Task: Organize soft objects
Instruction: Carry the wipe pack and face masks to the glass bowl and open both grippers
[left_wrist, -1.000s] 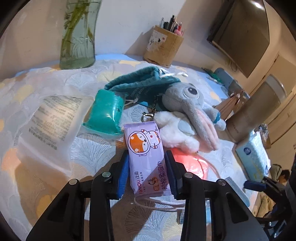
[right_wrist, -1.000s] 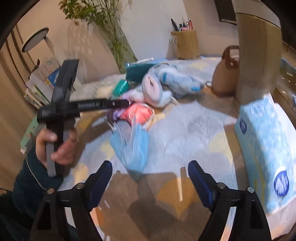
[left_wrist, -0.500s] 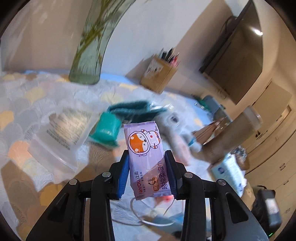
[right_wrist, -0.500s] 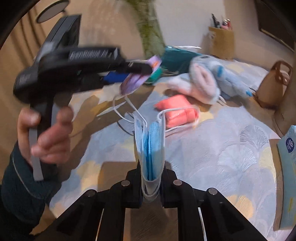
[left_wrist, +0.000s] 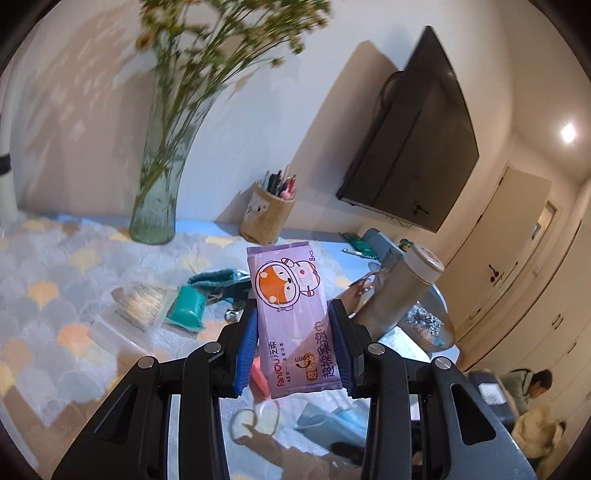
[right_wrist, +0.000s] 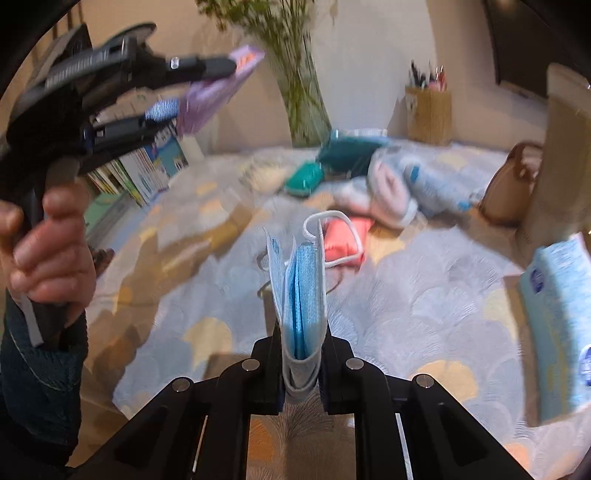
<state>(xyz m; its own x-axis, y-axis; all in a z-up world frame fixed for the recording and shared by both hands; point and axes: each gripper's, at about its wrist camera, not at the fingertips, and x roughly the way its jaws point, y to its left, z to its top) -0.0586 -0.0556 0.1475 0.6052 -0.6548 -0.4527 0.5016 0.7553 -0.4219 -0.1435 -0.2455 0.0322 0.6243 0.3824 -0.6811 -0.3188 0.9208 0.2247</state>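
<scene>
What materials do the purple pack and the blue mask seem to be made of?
Purple pack: probably thin plastic film, glossy, with printed cartoon and crimped top seam. Blue mask: likely non-woven fabric, matte, folded in layers with a fine dotted texture and a white cord loop.

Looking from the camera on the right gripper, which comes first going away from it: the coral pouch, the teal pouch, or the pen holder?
Going away from the right gripper, which is shut on a blue face mask:
1. Coral pouch, just beyond the mask, middle of the table.
2. Teal pouch, farther back, slightly left.
3. Pen holder, farthest, by the wall on the right.
</scene>
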